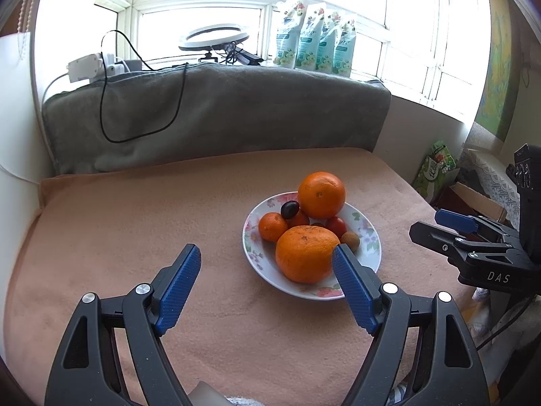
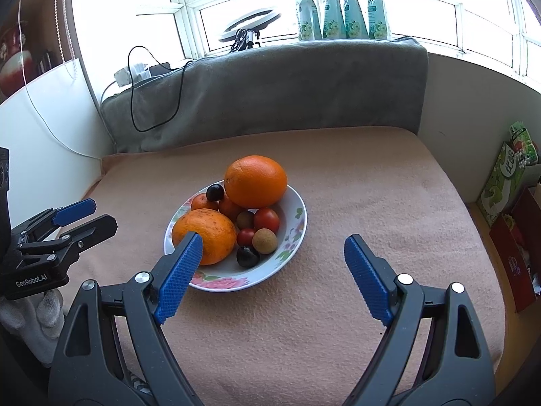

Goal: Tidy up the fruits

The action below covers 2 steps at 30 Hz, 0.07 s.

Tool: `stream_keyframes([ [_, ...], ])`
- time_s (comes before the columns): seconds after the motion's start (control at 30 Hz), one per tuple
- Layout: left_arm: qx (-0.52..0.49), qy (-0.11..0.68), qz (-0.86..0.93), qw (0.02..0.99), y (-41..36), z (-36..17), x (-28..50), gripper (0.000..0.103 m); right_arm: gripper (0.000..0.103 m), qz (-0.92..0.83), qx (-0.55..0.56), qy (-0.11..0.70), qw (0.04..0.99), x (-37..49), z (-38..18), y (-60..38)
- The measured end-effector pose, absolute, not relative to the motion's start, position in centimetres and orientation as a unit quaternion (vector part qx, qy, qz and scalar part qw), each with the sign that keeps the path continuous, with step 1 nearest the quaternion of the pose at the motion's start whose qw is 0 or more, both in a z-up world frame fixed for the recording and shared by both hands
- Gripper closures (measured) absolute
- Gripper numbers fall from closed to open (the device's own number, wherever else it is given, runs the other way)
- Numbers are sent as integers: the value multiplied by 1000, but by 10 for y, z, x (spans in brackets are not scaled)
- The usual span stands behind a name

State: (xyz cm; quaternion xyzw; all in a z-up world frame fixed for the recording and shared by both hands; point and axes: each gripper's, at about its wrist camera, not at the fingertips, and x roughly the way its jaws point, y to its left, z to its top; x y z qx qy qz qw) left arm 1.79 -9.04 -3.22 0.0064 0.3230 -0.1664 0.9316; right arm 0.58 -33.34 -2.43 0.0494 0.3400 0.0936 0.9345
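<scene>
Both grippers' fingers [image 1: 267,253] [image 2: 274,247] gape empty; only the right view shows the second dark grape [image 2: 248,256].

The left gripper [image 1: 267,264] is held tilted downward, its jaws spread wide with nothing between the blue pads [image 1: 177,291]. The right gripper [image 2: 274,257] is held at a like downward tilt, jaws equally wide and empty. Each gripper is seen at the edge of the other's view, side by side and apart. A white-gloved hand [image 2: 40,311] is glimpsed beneath the left gripper.
</scene>
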Motion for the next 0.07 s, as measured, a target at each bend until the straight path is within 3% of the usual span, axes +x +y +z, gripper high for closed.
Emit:
stream_keyframes([
  [0.07, 6, 325, -165, 931, -90, -32, 19, 23, 15, 93, 51, 341, 934, 7, -25, -335],
])
